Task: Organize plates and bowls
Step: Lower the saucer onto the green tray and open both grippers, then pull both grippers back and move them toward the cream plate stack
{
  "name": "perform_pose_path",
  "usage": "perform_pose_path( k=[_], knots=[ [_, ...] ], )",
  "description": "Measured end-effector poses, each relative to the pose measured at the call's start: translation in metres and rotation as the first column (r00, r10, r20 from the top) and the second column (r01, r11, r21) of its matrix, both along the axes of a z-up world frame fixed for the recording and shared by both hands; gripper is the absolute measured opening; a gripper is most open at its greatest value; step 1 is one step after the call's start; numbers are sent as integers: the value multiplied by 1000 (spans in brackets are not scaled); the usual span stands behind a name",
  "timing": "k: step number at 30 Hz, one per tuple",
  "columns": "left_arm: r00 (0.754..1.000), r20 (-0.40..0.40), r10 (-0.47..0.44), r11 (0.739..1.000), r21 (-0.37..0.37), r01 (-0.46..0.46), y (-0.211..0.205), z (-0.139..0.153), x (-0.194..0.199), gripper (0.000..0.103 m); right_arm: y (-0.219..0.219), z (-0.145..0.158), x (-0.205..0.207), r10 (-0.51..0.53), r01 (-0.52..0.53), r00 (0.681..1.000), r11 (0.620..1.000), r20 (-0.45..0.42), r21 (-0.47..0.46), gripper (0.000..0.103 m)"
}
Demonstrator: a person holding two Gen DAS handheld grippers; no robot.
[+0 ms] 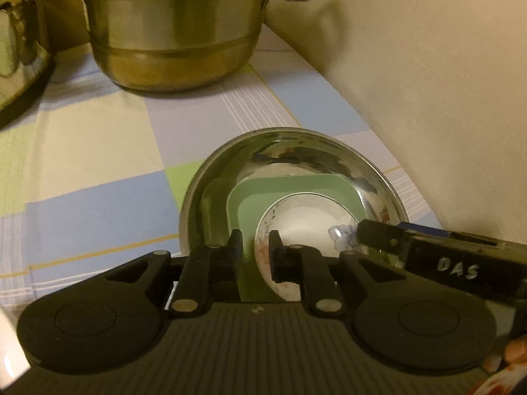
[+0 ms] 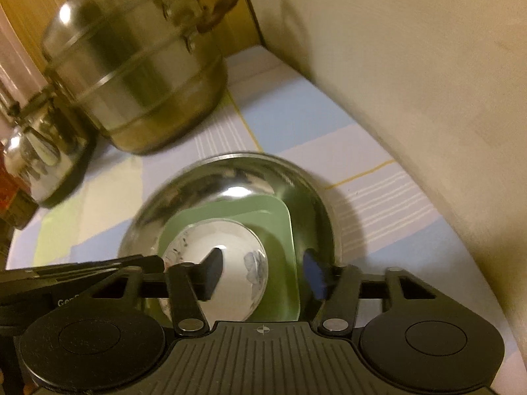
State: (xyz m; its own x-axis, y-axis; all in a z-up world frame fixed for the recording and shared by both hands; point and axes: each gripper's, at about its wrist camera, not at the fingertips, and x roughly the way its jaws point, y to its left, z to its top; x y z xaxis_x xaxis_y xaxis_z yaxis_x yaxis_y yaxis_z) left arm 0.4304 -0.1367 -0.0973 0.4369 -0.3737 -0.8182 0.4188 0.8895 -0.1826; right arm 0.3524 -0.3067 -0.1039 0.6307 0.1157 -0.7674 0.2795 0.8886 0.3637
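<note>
Stainless steel bowl (image 1: 293,164) rests on the checked cloth (image 1: 98,171) of the surface, near its right edge against the wall (image 1: 428,82). Nested inside are a green square plate (image 1: 296,187) and a white floral bowl (image 1: 303,220). Left tongs (image 1: 255,250) pinch the near rim of the floral bowl. Right tongs (image 2: 263,276) stand spread, one finger over the floral bowl, the other beside the green plate's right edge. Behind stand a steel pot (image 1: 171,29) and a kettle (image 2: 42,151).

Steamer pot (image 1: 171,33) and wall (image 1: 428,82) hem the cloth (image 1: 92,151) — open leftward.
</note>
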Motion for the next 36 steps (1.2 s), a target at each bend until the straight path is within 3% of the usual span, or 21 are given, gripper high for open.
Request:
perform_pose_path(
  k=[4, 7, 22, 28, 36],
  knots=[
    [1000, 28, 14, 1000, 1, -14, 14, 12, -16, 16, 0, 13, -18, 0, -1, 999, 1000, 33, 17, 56],
    [999, 46, 29, 1000, -9, -28, 27, 24, -33, 23, 3, 24, -36, 20, -21, 998, 1000, 64, 22, 60],
    [988, 123, 90, 996, -7, -90, 71, 76, -141, 27, 34, 65, -125, 143, -151, 980, 987, 139, 53, 65],
    [978, 145, 148, 988, 14, -151, 87, 89, -189, 31, 50, 77, -159, 213, -221, 964, 975, 161, 32, 65],
    [956, 176, 235, 969, 34, -244, 105, 99, -262, 36, 79, 90, -213, 350, -344, 920, 937, 178, -65, 65]
  ],
)
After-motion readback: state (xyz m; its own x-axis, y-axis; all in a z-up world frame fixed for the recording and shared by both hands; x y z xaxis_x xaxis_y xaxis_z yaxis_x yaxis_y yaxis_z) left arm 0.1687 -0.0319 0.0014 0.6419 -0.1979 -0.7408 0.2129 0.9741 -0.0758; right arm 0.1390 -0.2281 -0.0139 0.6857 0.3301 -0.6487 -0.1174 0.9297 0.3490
